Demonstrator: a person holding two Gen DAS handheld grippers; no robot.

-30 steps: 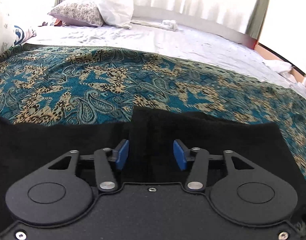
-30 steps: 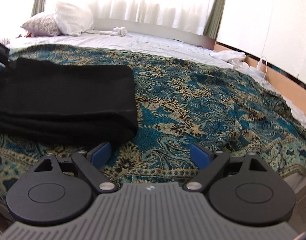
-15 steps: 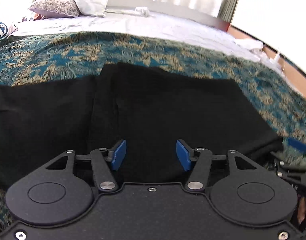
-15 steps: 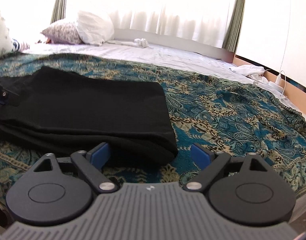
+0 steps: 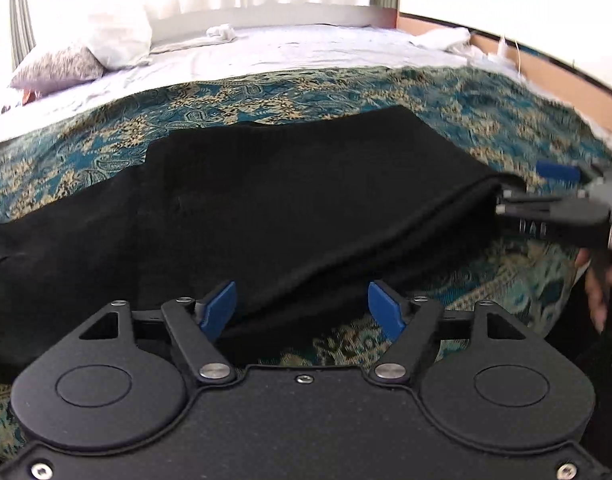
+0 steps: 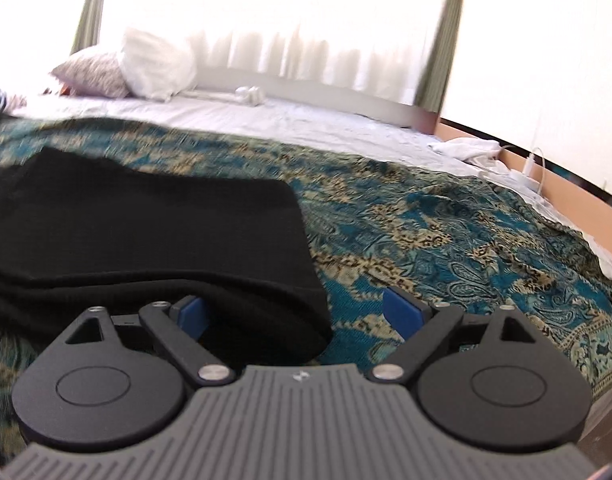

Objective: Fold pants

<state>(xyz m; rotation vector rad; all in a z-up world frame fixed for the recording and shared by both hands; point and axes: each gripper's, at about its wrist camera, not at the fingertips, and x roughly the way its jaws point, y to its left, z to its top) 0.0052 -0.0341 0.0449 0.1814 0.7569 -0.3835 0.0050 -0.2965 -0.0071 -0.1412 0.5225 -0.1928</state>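
The bed (image 6: 446, 216) carries a teal paisley bedspread (image 5: 346, 92) over its near part, with bare white sheet and pillows (image 6: 145, 68) toward the far edge by the window. The black pants (image 5: 285, 208) lie flat on the bedspread close to the near edge, already doubled into a long band — the layered fold shows along the near side, thick and rounded at the right-hand end (image 6: 297, 300). That placement keeps both ends within reach for another fold, judging by the layout.

The left tongs (image 5: 301, 308) stand wide at the near edge of the band, pads either side of the cloth edge, gripping nothing. The right tongs (image 6: 295, 312) are also spread wide, lined up at the pants' right-hand near corner — one blue pad (image 6: 191, 314) against or under the folded end, the other over bedspread. Likely positioning to pinch that end; not closed yet.
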